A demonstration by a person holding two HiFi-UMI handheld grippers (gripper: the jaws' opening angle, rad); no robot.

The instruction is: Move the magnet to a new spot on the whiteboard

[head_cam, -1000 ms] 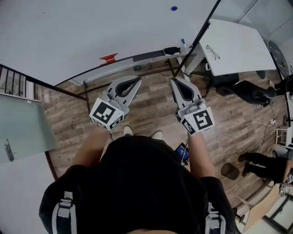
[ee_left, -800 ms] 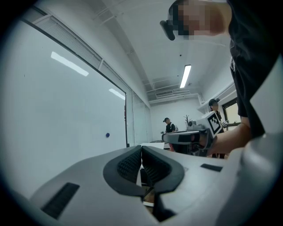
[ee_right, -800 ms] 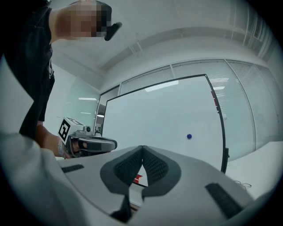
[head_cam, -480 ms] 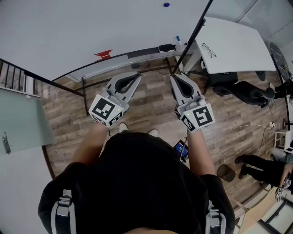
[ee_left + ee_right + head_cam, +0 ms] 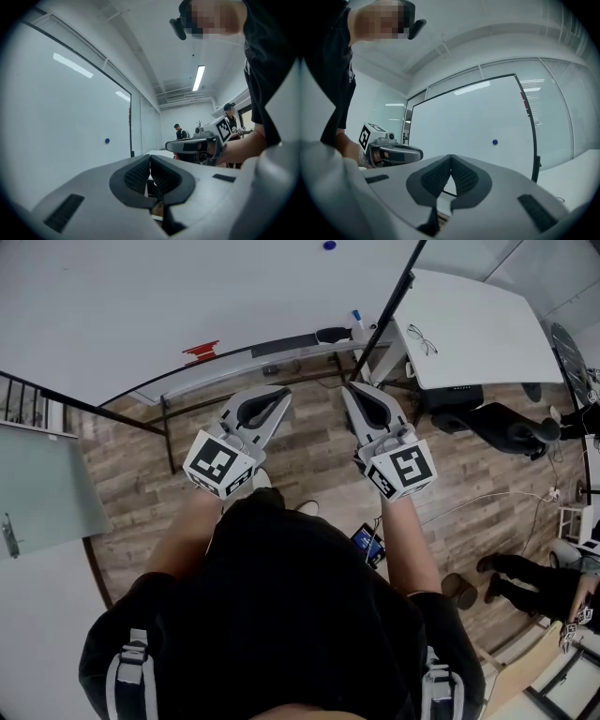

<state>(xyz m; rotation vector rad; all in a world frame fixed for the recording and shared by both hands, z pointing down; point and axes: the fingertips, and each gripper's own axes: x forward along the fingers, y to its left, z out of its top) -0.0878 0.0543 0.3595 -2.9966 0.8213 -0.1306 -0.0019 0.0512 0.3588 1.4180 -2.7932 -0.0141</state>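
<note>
Left tool (image 5: 283,396), right tool (image 5: 348,389): level, closed, empty.

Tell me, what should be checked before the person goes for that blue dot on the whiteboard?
1. The magnet sits on the whiteboard, in plain view: ok.
2. The right gripper is open to take it: not ok, jaws together, nothing between them.
3. The left gripper is empty: ok, jaws together on nothing.
4. A gripper is at the magnet: not ok, both are short of the board.
5. Bare board around the magnet for a new spot: ok.
</note>
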